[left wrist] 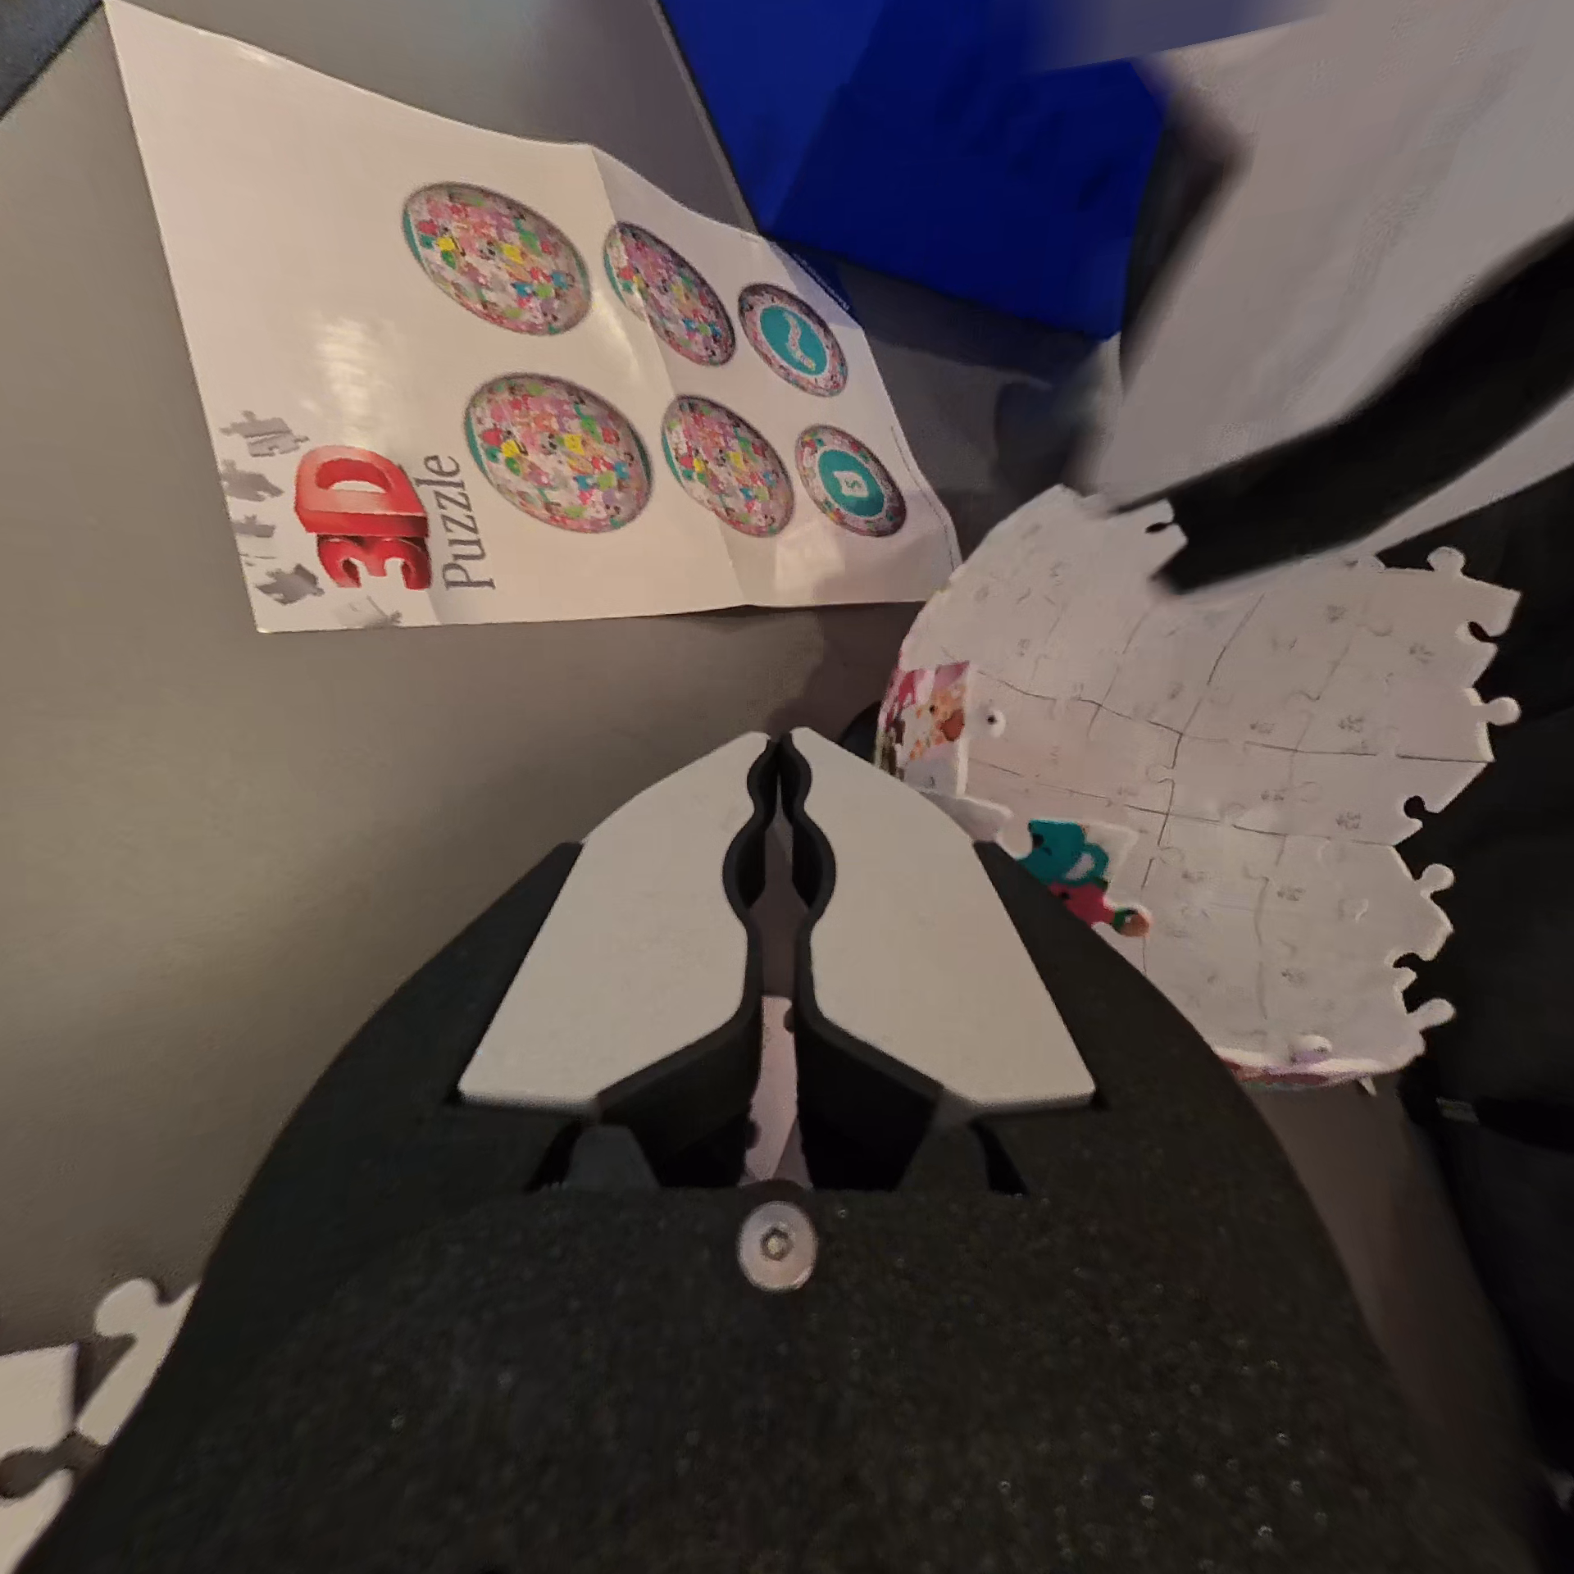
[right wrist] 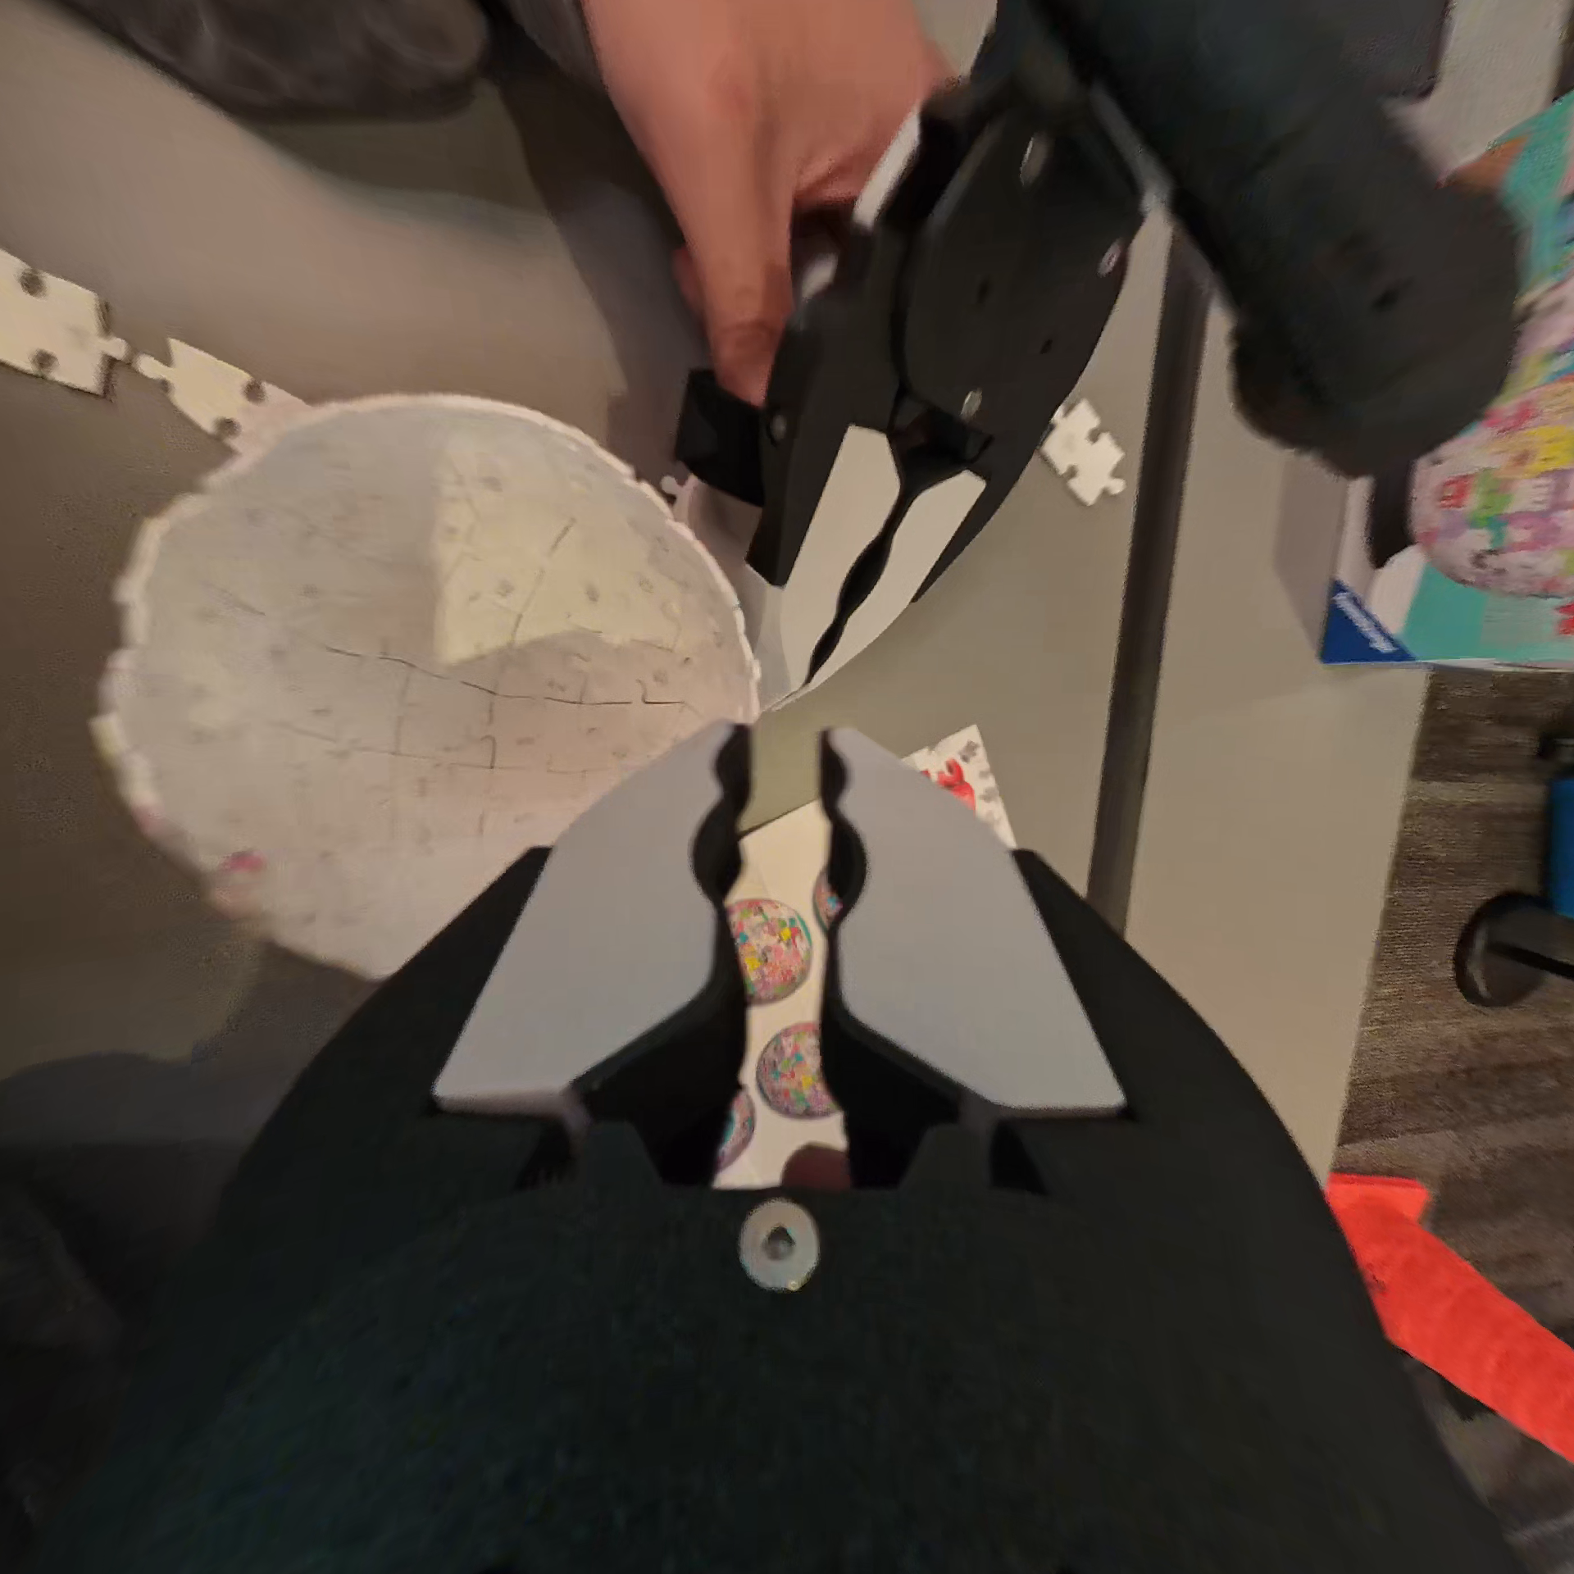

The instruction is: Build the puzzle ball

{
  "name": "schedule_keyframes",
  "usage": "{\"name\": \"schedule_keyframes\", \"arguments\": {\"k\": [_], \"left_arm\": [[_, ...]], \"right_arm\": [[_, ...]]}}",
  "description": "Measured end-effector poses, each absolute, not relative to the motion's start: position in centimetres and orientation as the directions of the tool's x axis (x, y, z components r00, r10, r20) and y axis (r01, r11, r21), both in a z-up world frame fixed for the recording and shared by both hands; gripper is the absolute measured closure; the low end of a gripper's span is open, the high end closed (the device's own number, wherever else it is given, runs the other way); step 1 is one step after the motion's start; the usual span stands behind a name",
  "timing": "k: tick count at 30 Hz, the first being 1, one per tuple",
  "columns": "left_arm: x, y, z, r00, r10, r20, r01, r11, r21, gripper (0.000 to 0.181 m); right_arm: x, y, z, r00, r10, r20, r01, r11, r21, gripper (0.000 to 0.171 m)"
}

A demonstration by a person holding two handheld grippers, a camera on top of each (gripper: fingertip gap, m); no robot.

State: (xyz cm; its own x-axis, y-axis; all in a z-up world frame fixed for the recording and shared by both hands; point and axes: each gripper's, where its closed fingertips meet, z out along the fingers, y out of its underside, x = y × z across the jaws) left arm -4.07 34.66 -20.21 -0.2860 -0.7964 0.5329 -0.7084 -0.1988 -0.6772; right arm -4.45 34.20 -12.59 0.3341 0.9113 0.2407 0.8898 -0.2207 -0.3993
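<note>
The half-built white plastic puzzle ball (left wrist: 1192, 809), a curved shell with knobbed open edges and a few coloured patches, lies on the grey table (left wrist: 128, 852) at the right middle of the left wrist view and at the left middle of the right wrist view. The left gripper (left wrist: 779, 749) has its fingertips pressed together with nothing visible between them, and it sits just beside the shell. The right gripper (right wrist: 784, 737) is parted a little and holds nothing; its tip hangs close to the rim of the shell. The risk, I think, is that a closed tip pushes the thin shell sideways, or presses on a seam so that joined pieces pop apart, because the shell seems to rest freely on its round side. The folded white instruction sheet (left wrist: 528, 366) with printed balls lies at the upper left, and a blue box (left wrist: 920, 153) stands at the upper middle, so free table is mostly at the left. Loose white puzzle pieces (right wrist: 1086, 451) lie near the table edge at the upper right, where one could be knocked off.
</note>
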Motion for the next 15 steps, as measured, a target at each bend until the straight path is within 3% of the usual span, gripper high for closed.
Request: {"name": "schedule_keyframes", "arguments": {"k": [1, 5, 9, 14, 15], "left_arm": [[-4.0, 34.7, -20.3, -0.286, -0.795, 0.534, -0.716, -0.193, -0.671, 0.181], [-3.6, 34.7, -21.2, -0.292, -0.805, 0.517, -0.755, -0.138, -0.641, 0.181], [-3.0, 34.2, -21.4, -0.334, -0.779, 0.531, -0.774, -0.094, -0.626, 0.181], [-3.0, 34.1, -21.3, -0.349, -0.785, 0.512, -0.755, -0.087, -0.65, 0.181], [-3.1, 34.0, -21.2, -0.354, -0.789, 0.502, -0.75, -0.081, -0.656, 0.181]], "right_arm": [[-4.5, 33.6, -11.3, 0.322, 0.909, 0.263, 0.888, -0.194, -0.417, 0.171], [-5.9, 32.4, -9.5, 0.249, 0.889, 0.383, 0.905, -0.073, -0.419, 0.171], [-4.8, 33.4, -11.5, 0.302, 0.894, 0.331, 0.937, -0.215, -0.276, 0.171], [-4.0, 34.5, -11.0, 0.43, 0.827, 0.362, 0.897, -0.345, -0.277, 0.171], [-4.0, 34.8, -9.9, 0.483, 0.789, 0.379, 0.867, -0.369, -0.336, 0.171]]}}
